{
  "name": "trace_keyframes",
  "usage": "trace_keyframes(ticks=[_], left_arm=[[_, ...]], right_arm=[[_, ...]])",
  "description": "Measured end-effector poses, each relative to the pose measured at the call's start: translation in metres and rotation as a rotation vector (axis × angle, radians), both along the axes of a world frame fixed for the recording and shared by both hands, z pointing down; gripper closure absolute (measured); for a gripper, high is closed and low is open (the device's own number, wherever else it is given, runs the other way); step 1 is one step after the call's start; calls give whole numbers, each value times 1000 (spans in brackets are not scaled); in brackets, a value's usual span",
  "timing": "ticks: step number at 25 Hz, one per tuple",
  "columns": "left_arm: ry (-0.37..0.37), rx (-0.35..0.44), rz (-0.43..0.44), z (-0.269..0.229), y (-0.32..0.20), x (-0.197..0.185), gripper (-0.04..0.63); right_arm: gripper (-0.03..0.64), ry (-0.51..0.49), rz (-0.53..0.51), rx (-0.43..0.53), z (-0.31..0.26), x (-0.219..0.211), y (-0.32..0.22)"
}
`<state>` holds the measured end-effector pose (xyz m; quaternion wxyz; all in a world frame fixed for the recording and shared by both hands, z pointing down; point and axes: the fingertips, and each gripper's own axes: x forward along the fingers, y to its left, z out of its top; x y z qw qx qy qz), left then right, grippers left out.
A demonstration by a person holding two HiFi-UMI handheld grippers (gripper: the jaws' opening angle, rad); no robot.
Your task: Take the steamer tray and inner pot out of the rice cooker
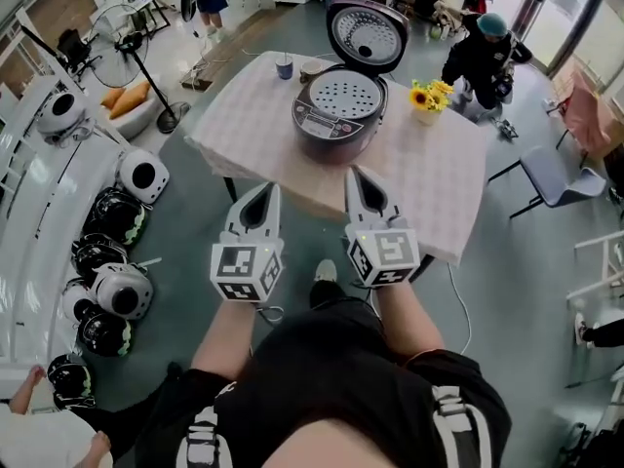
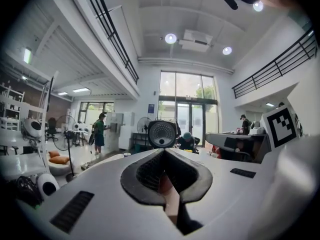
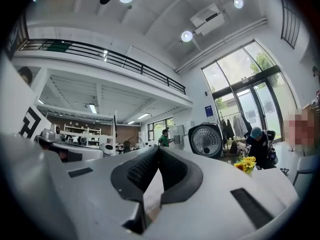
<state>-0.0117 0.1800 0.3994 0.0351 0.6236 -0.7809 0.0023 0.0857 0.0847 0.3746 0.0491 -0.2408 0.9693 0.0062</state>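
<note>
Grey floor (image 1: 195, 261) lies open between the person and the table (image 1: 429, 183), with a rack of white and black helmets (image 1: 117, 252) along the left and a chair (image 1: 556, 178) off the table's right corner. The table's near edge runs slantwise just under both tools. The cooker (image 1: 336, 115) stands mid-table, well back from that edge, lid (image 1: 366, 35) raised upright behind it. The steamer tray (image 1: 343, 96) still sits in its mouth, hiding the pot below. Flowers (image 1: 429, 96) stand just right of the cooker and a cup (image 1: 284, 68) behind its left. The left gripper (image 1: 265, 188) and right gripper (image 1: 357, 174) reach side by side over the near edge, well short of the cooker, jaws pressed together with nothing between them.

Only the head view shows the tray and tabletop. The gripper views, level with the table, show just the lid above their closed tips. The right one also catches the flowers.
</note>
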Motion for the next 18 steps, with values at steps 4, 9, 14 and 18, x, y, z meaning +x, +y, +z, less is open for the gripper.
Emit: trace_keyframes(ticks=[4,9,14,18], left_arm=[[-6,-31,8,-10,-78,-49,594],[-6,-30,21,-24,-168,-98,593],[-5,-37,36,-28,-221,-126,593],[1,-41,61,-30,-247,-135,594]], right_arm=[[618,15,-7,-21,-7,-46,-73],[617,18,-1,-27,-18,-89,-162],[618,53,-22,-40,-17,-121,-213],[617,84,-2,-47,-16,-128,-236]])
